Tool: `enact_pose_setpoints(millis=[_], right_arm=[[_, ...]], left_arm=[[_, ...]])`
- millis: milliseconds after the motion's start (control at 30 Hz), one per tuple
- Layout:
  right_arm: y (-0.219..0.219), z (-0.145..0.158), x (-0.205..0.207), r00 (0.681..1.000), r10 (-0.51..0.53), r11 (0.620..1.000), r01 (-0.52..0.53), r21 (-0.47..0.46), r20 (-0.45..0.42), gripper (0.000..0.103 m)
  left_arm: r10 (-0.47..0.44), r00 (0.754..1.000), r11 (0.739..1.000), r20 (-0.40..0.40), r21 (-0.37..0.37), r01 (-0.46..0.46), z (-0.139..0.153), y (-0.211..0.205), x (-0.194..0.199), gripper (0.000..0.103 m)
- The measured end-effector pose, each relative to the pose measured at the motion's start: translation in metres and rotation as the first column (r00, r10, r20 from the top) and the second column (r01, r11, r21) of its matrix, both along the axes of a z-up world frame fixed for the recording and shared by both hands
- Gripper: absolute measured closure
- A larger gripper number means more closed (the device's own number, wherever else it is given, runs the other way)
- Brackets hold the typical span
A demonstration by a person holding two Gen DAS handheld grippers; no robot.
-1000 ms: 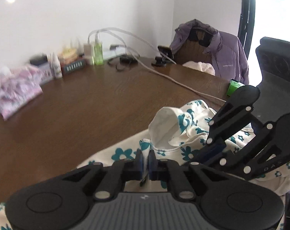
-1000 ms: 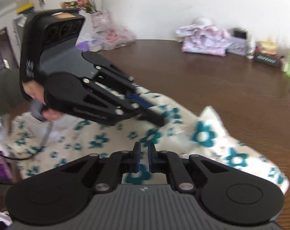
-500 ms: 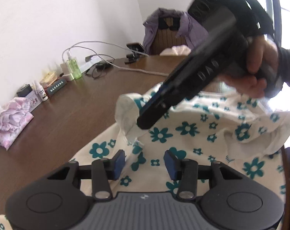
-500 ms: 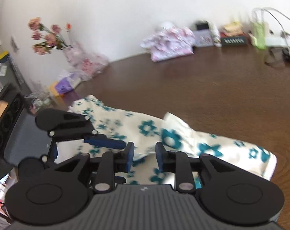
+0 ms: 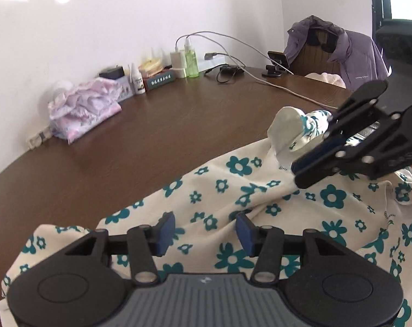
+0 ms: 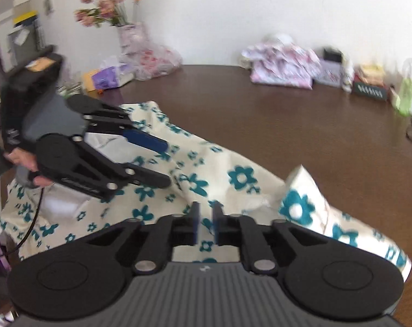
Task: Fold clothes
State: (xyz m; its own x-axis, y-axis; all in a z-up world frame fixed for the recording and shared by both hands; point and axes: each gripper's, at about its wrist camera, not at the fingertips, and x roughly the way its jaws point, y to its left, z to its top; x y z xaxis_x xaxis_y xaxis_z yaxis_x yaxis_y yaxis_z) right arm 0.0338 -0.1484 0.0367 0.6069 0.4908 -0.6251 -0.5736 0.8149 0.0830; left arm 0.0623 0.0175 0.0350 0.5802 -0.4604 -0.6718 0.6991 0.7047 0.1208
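A cream garment with teal flowers [image 5: 260, 190] [image 6: 233, 163] lies rumpled on the near part of the brown table [image 5: 151, 141] [image 6: 315, 136]. My left gripper [image 5: 204, 229] [image 6: 165, 163] hovers just above the cloth, open, with nothing between its blue pads. My right gripper [image 6: 206, 218] [image 5: 298, 175] has its fingers drawn close at a raised ridge of the fabric, and a taut crease runs up to its tips. A turned-over white cuff or collar [image 5: 287, 125] sticks up beyond it. A hand [image 6: 23, 160] holds the left gripper.
Folded pink clothes [image 5: 83, 109] [image 6: 282, 65], small bottles, a green bottle [image 5: 191, 60] and cables [image 5: 260, 79] line the table's far edge. A phone on a stand [image 5: 278, 60] and a purple jacket on a chair [image 5: 353, 51] sit far right. Flowers in a vase [image 6: 129, 35] stand far left.
My left gripper was shut on the cloth a second ago and has let go and opened wide. My right gripper opened half a second ago and has closed again on the fabric.
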Motion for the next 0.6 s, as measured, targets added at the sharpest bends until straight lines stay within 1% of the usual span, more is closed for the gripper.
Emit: enact_pose_setpoints(millis=[33,67,100,133,167,233,267,300,333,400,467,500,533,567,600], right_arm=[[0.002,0.002,-0.003,1.000,0.013,1.000,-0.012,-0.016,0.017,0.073],[0.003,0.004,-0.005,0.999,0.026,0.999,-0.025,-0.032,0.033,0.074],[0.008,0.004,-0.001,0.999,0.044,0.996,-0.041,-0.073,0.029,0.081],[0.012,0.001,0.006,0.999,0.053,0.994,-0.052,-0.100,0.006,0.102],[0.016,-0.003,0.013,0.998,0.061,0.990,-0.063,-0.126,-0.018,0.103],[0.021,-0.008,0.017,0.997,0.072,0.982,-0.074,-0.176,-0.019,0.103],[0.022,-0.007,0.015,0.998,0.066,0.979,-0.064,-0.193,0.004,0.103],[0.019,-0.003,0.012,0.998,0.056,0.982,-0.052,-0.181,0.016,0.103],[0.016,0.001,0.010,0.999,0.045,0.985,-0.040,-0.165,0.027,0.103],[0.009,0.008,0.006,0.999,0.022,0.991,-0.015,-0.134,0.048,0.103],[0.009,0.006,0.004,0.999,0.045,0.991,-0.041,-0.126,0.030,0.103],[0.010,0.003,0.003,0.998,0.060,0.991,-0.057,-0.122,0.020,0.099],[0.012,0.000,0.003,0.998,0.063,0.990,-0.061,-0.127,0.013,0.087],[0.014,-0.004,0.004,0.998,0.066,0.989,-0.064,-0.133,0.007,0.085],[0.015,-0.008,0.006,0.998,0.064,0.988,-0.064,-0.138,-0.001,0.093]], left_arm=[[-0.007,1.000,1.000,-0.004,0.000,0.007,-0.001,0.002,0.001,0.054],[-0.013,1.000,1.000,-0.004,0.006,0.013,-0.003,0.003,0.002,0.054],[-0.013,1.000,1.000,-0.006,0.016,0.013,-0.005,0.003,0.003,0.053],[-0.007,1.000,1.000,-0.009,0.019,0.008,-0.007,0.003,0.005,0.051],[0.005,1.000,1.000,-0.013,0.013,-0.004,-0.008,0.005,0.007,0.046],[0.032,0.999,0.999,-0.022,0.007,-0.031,-0.009,0.008,0.006,0.044],[0.041,0.999,0.999,-0.023,0.010,-0.041,-0.008,0.010,0.004,0.044],[0.049,0.999,0.999,-0.017,0.016,-0.049,-0.008,0.012,0.003,0.043],[0.057,0.998,0.998,-0.008,0.023,-0.057,-0.008,0.013,0.001,0.040],[0.075,0.997,0.997,-0.003,0.032,-0.075,-0.006,0.013,0.000,0.039],[0.083,0.997,0.996,-0.001,0.013,-0.083,-0.001,0.010,0.003,0.039],[0.082,0.997,0.997,-0.001,0.006,-0.082,0.001,0.007,0.004,0.039],[0.075,0.997,0.997,-0.002,0.009,-0.075,0.001,0.004,0.006,0.039],[0.066,0.998,0.998,-0.003,0.026,-0.066,0.001,-0.001,0.007,0.039],[0.060,0.998,0.997,-0.001,0.048,-0.060,-0.001,-0.005,0.007,0.039]])
